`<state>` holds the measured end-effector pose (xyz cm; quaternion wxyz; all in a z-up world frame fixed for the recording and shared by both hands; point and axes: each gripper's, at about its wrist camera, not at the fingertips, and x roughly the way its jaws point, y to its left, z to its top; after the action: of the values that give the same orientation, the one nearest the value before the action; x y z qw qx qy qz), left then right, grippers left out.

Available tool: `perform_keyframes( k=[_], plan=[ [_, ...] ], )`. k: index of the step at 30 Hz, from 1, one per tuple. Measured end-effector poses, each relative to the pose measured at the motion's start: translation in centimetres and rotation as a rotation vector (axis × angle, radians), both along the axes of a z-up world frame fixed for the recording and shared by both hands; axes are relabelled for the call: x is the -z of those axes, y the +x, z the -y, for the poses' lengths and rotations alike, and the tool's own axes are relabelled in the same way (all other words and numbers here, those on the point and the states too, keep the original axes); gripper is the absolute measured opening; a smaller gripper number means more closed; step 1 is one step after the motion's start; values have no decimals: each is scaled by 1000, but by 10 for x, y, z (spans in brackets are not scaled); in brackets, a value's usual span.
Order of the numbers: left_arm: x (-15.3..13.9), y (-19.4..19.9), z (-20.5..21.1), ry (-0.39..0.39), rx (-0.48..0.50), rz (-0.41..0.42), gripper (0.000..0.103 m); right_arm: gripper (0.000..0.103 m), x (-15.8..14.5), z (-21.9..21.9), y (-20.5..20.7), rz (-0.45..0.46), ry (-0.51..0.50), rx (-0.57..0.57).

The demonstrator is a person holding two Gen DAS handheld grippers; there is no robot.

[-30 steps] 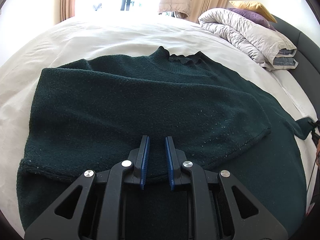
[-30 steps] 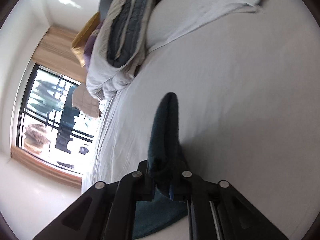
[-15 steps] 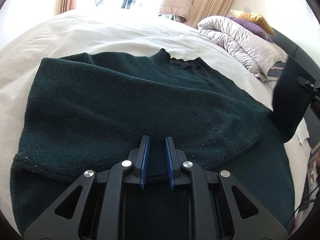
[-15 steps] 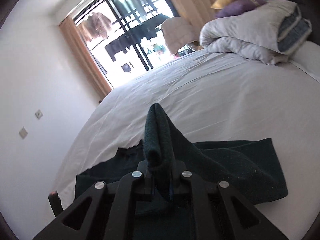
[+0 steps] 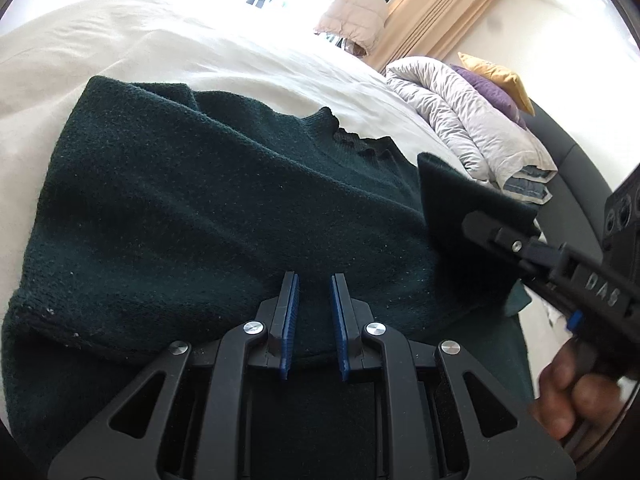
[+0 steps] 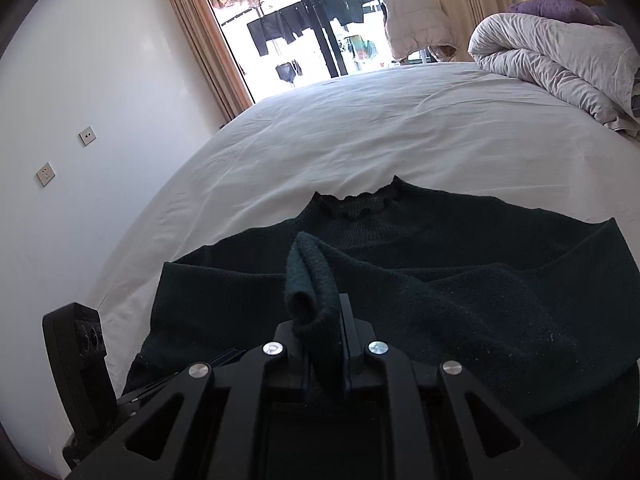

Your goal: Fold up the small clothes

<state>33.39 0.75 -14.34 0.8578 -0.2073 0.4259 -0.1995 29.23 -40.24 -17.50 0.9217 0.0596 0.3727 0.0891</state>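
Note:
A dark green sweater lies flat on the white bed sheet, collar away from me, with one sleeve folded across its chest. My left gripper hangs low over the sweater's lower middle. Its blue pads stand a narrow gap apart with nothing between them. The other sleeve is lifted over the sweater's right side, with my right gripper on its end. In the right wrist view the sleeve cuff stands up between the right gripper's jaws, which are opening; the pads still touch it.
A folded grey duvet with purple and yellow pillows lies at the bed's far right, by a dark headboard. Beyond the bed is a bright window with tan curtains. A person's hand holds the right gripper.
The right gripper swung in from the bed's right side with the sleeve, rolling upright, and now holds it over the sweater's body. The left gripper shifted slightly and tilted.

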Motion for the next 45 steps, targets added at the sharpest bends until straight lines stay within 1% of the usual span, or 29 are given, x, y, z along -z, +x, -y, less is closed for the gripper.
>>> perform_keyframes(
  k=[1,2,3,4,5,6,7,9,11,15,18,19,21,22,23,25,26,27,28,29,30,31,33,34,36,37,39,42,45],
  plan=[
    [-3,1,-4,-27,-5,-19,18,17,1,0,-1,1,-9,-6],
    [-6,3,-10,-71,-20,-36,26,17,1,-3,-3,4,-15,-12],
    [-7,5,-14,-119,-34,-47,45,18,2,-5,-4,3,-21,-18],
    [-10,6,-17,-166,-45,-51,55,21,4,-8,-3,-1,-22,-26],
    [-15,8,-19,-196,-52,-48,69,26,7,-10,-3,-6,-16,-37],
    [-20,10,-17,-197,-51,-48,78,42,9,-12,-3,-13,-6,-58],
    [-23,13,-14,-183,-44,-55,79,57,14,-14,-2,-37,16,-91],
    [-25,20,-8,-163,-33,-87,81,57,21,-11,-5,-77,38,-97],
    [-27,24,-5,-166,-26,-114,81,57,18,3,-18,-67,76,-97],
    [-29,33,3,-133,-44,-151,81,57,0,58,-61,-4,143,14],
    [-34,39,23,-98,-18,-173,81,57,-6,101,-88,12,184,98],
    [-35,41,32,-76,1,-177,81,57,-7,113,-94,10,207,114],
    [-35,50,56,-4,48,-209,81,57,-7,133,-105,13,230,154],
    [-34,52,66,42,58,-216,81,57,-6,141,-109,10,233,169],
    [-35,55,74,84,59,-207,81,57,-4,147,-112,4,242,179],
    [-36,61,82,99,60,-207,80,56,2,153,-115,-7,264,185],
    [-36,64,83,100,52,-211,71,56,4,156,-118,-9,267,185],
    [-37,67,84,110,48,-216,48,55,5,157,-119,-10,265,184],
    [-37,69,86,129,45,-224,36,54,6,158,-120,-11,264,184],
    [-37,72,86,129,44,-238,27,54,7,159,-120,-12,269,185],
    [-38,75,85,115,50,-243,16,54,8,160,-119,-13,276,190],
    [-39,76,84,115,58,-244,10,54,8,162,-119,-13,282,196],
    [-41,73,80,104,63,-230,8,54,7,165,-117,-11,283,202],
    [-38,62,74,90,60,-221,7,54,6,166,-116,-10,278,203],
    [-42,56,63,53,46,-207,7,54,4,166,-114,-8,264,202],
    [-49,55,57,39,39,-190,7,54,3,167,-114,-6,254,205],
    [-63,53,50,48,38,-148,7,54,2,172,-113,-6,246,209],
    [-87,53,41,81,35,-88,7,54,1,174,-108,-15,241,223],
    [-96,56,29,87,9,-73,7,54,8,174,-101,-51,231,228]
  ],
)
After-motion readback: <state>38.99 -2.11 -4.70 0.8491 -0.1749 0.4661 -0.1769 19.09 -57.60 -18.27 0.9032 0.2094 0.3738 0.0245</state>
